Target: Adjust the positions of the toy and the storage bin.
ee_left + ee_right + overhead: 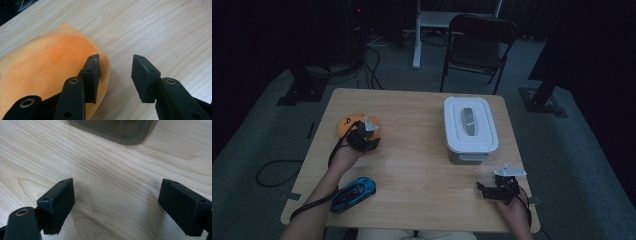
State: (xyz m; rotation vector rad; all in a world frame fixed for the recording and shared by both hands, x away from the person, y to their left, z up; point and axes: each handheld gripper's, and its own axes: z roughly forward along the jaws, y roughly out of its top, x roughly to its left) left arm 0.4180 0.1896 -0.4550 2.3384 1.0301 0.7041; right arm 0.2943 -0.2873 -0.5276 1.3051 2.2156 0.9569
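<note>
On the wooden table (422, 150), taking the white lidded box (470, 125) as landmark, near to far:

Blue toy car (354, 193): nearest the person's edge, far to the left of the box and nearer than it; lies slantwise beside the left forearm, touched by neither gripper.

Right gripper (492, 191): just nearer than the box's front right corner, low over bare wood. The right gripper view shows its two black pads (58, 203) spread wide with only table grain between them; the box's greyish lower wall (115, 130) sits ahead at the top of that view. Nothing held.

Right hand (512, 210): behind that gripper at the table's near right edge, well clear of the box.

Left gripper (362, 137): well left of the box, about level with its front end, at the near right side of the orange plush toy (349, 123). The left gripper view shows the jaws partly parted; one pad (91, 75) lies against the toy's orange flank (50, 65), the other stands over bare wood. The gap between the pads holds no toy, so no pinch.

Orange plush toy: at the table's left side, well apart from the box, a dark mark on its top.

Box: right half of the table, lid on, grey handle in the lid's middle.

Folding chair (477, 45): beyond the table's far edge, behind the box, on the dim floor.
</note>
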